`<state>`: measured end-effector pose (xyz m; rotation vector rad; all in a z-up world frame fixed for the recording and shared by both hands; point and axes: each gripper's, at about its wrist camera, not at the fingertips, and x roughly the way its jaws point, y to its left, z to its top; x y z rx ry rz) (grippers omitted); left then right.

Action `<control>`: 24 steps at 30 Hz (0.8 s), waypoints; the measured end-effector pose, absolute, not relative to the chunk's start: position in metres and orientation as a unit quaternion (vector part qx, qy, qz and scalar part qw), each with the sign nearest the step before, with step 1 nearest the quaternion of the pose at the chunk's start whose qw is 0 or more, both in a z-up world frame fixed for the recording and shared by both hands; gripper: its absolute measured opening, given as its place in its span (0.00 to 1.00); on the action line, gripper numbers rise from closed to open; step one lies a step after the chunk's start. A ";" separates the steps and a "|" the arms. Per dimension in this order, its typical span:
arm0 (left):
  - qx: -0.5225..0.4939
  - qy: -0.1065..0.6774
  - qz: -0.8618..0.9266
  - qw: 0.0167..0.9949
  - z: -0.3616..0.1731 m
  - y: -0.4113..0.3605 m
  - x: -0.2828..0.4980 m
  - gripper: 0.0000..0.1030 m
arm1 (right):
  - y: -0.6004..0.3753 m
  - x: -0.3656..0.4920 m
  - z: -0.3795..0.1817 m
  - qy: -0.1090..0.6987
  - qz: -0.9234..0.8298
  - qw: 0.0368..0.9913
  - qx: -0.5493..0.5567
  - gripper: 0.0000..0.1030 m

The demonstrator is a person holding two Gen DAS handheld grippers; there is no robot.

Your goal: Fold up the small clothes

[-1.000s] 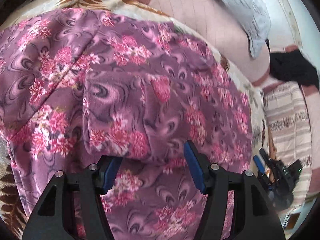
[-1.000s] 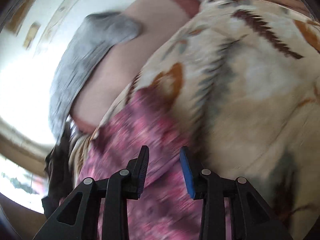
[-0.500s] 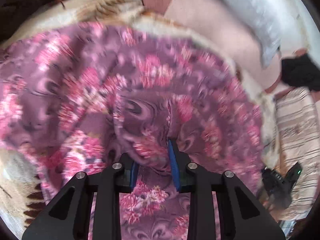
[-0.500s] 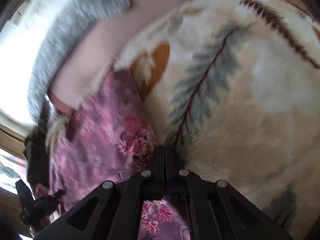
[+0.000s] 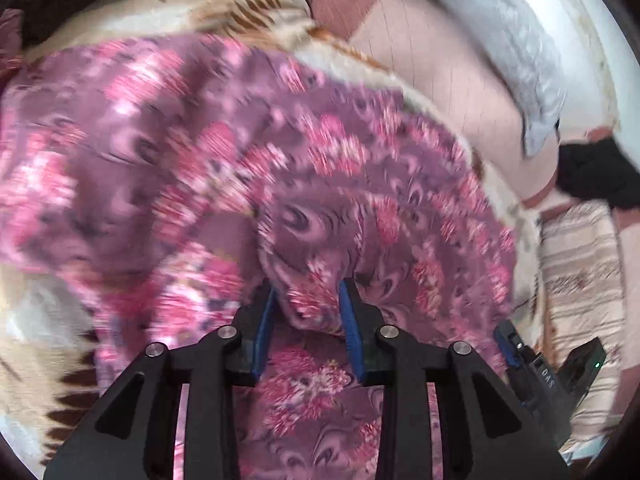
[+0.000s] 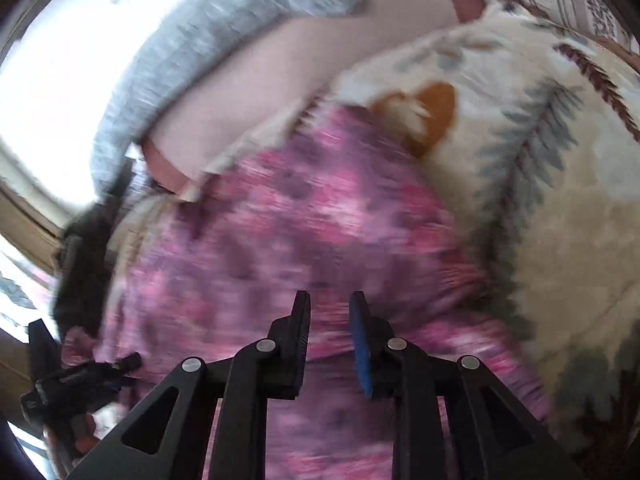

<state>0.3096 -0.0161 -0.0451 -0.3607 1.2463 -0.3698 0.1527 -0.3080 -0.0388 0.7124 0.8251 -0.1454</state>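
Floral garment [image 5: 328, 184], purple with pink blooms, lies spread over the cream leaf-print blanket [image 6: 560, 184] on the bed, and both of my tools are at it. My left tool [image 5: 306, 296] has a raised fold of the cloth bunched between its blue pads, which press on the fabric from both sides even as the jaws ease slightly apart. My right tool [image 6: 329, 312] has its jaws opening with a narrow gap; purple cloth lies below and beyond the tips, but the blur hides whether any fabric sits in the gap, and I judge it is gripping nothing.

Outward from the left tool, the garment runs to 9 and 12 o'clock, with the blanket edge past it. At 1 o'clock lies a pink sheet [image 5: 448, 92] with a grey cloth [image 5: 516, 40] on it, and a dark bundle [image 5: 596, 172] sits at 3 o'clock.

The risk I see: the left pinch loosens further and the fold drops before it is laid over. With only one corner carried, the fold would land skewed. A deep pinch could also catch the blanket underneath.
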 end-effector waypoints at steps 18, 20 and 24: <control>-0.271 0.495 -0.026 0.825 -0.002 0.249 0.356 0.47 | -0.139 0.226 -0.087 0.416 0.088 0.854 0.300 0.23; -0.279 0.498 -0.022 0.821 -0.008 0.251 0.367 0.47 | -0.137 0.226 -0.085 0.415 0.089 0.855 0.299 0.23; -0.295 0.504 -0.018 0.812 -0.025 0.248 0.384 0.47 | -0.139 0.222 -0.082 0.411 0.091 0.855 0.303 0.23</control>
